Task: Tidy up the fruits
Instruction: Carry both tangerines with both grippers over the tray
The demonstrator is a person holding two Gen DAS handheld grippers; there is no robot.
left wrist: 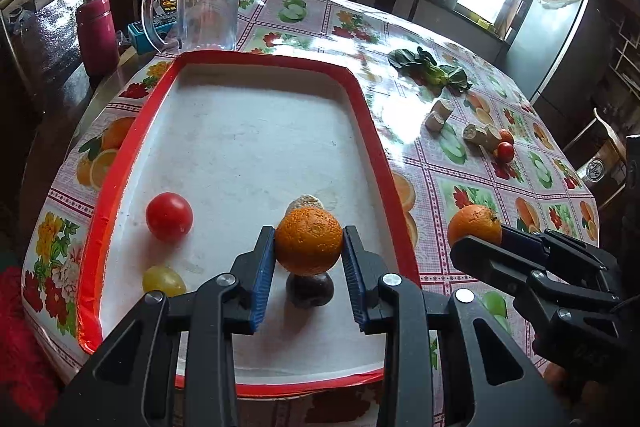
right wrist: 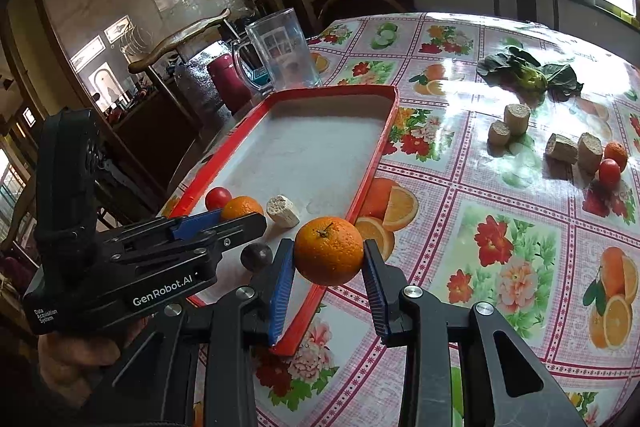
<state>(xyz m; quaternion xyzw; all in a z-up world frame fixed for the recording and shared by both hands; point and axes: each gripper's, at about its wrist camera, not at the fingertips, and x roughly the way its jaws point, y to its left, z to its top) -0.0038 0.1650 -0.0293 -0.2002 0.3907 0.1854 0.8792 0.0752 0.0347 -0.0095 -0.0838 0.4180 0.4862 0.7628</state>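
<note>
We see one orange (left wrist: 309, 246) pinched between the blue pads of the left gripper (left wrist: 309, 251), held above the near end of the red-rimmed tray (left wrist: 368, 131). A second orange (right wrist: 329, 251) is clamped the same way in the right gripper (right wrist: 329, 259), which sits over the tray's right rim near its front corner.

Inside the tray we find a red tomato (left wrist: 169, 215) near the left wall, a yellow-green grape (left wrist: 163, 281) just in front of it, a dark plum (left wrist: 309, 289) directly below the left gripper's orange, and a pale cut chunk (right wrist: 283, 210) a little farther in.

On the desk (right wrist: 460, 187), which is covered by a fruit-printed cloth, well to the right of the tray, lie four more pale cut chunks (right wrist: 517, 119), with a small orange (right wrist: 616, 154) and a small tomato (right wrist: 609, 171) touching each other beside them. A bunch of leafy greens (right wrist: 532, 71) lies beyond those.

Past the tray's far end stands a clear plastic jug (left wrist: 208, 3), with a maroon flask (left wrist: 97, 35) to its left.
</note>
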